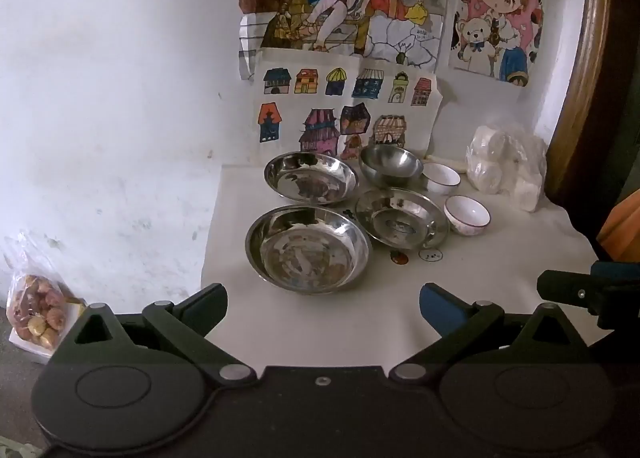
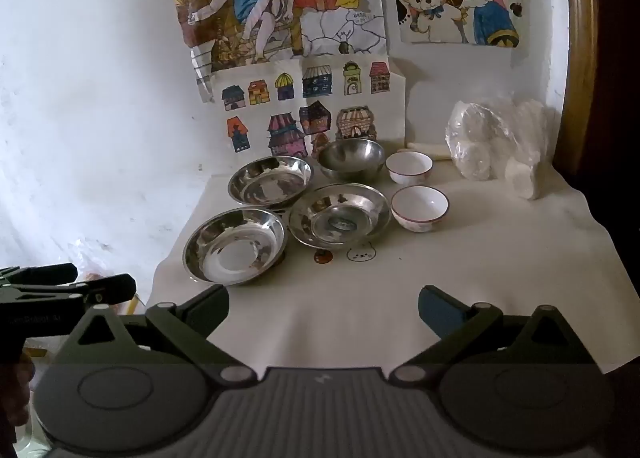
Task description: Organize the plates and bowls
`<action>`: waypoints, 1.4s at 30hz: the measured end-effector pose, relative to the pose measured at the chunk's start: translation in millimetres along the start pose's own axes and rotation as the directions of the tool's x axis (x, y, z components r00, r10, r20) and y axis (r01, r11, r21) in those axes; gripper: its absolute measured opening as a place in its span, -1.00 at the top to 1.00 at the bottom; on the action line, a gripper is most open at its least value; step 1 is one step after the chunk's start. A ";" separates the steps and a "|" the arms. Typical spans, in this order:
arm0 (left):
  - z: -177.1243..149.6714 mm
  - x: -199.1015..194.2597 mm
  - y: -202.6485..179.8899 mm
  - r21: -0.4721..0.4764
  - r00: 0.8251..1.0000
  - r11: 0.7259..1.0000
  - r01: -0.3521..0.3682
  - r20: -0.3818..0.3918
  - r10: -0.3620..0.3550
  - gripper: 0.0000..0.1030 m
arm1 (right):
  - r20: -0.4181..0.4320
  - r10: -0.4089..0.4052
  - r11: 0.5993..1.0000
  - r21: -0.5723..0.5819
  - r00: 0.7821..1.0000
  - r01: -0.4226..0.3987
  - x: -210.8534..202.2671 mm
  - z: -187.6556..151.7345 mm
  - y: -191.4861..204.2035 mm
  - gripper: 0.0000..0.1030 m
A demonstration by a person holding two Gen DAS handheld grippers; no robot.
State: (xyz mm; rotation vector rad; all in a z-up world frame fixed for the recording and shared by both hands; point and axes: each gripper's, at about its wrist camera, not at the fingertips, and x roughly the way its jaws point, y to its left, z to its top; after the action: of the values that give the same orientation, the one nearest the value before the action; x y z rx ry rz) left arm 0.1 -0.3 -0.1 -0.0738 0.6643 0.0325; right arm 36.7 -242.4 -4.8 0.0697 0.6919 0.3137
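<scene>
Clearly, the left gripper (image 1: 323,308) and the right gripper (image 2: 323,308) both stood wide apart with nothing between the jaws. Beyond them, at frame centre, three steel plates (image 1: 307,248) and a steel bowl (image 1: 390,166) sat close together on the white cloth (image 1: 500,258), two white bowls (image 1: 467,215) to their right. A plastic bag (image 1: 506,166) blurred its white contents.

Readable text scarce. Top right, pink cartoon poster (image 1: 500,14): partial white caps "ORNIN", first and last letters cut off. Small handwritten scribble on stone-floor part of big colouring sheet (image 1: 422,34), illegible. Faint print on side of left hand-held gripper (image 2: 68,286) in right wrist view, too blurred to read. Nothing else legible.
</scene>
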 end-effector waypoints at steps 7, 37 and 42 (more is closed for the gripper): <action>-1.3 1.6 -0.6 -0.002 1.000 1.000 0.008 -0.004 -0.008 -0.98 | 0.000 -0.004 1.000 -0.003 1.000 0.004 0.7 2.7 -0.6 -1.00; 1.7 2.1 2.0 -0.013 1.000 1.000 0.006 -0.004 -0.006 -0.98 | -0.003 -0.004 1.000 -0.005 1.000 0.004 0.4 3.6 -2.9 -1.00; 1.4 2.0 1.8 -0.013 1.000 1.000 0.006 -0.004 -0.006 -0.98 | -0.004 -0.004 1.000 -0.005 1.000 0.004 0.2 3.3 -3.0 -1.00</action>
State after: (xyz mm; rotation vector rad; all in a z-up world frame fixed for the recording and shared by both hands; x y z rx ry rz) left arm 2.5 1.7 -0.3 -0.0883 0.6684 0.0308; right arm 39.7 -245.0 -2.9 0.0632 0.6954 0.3116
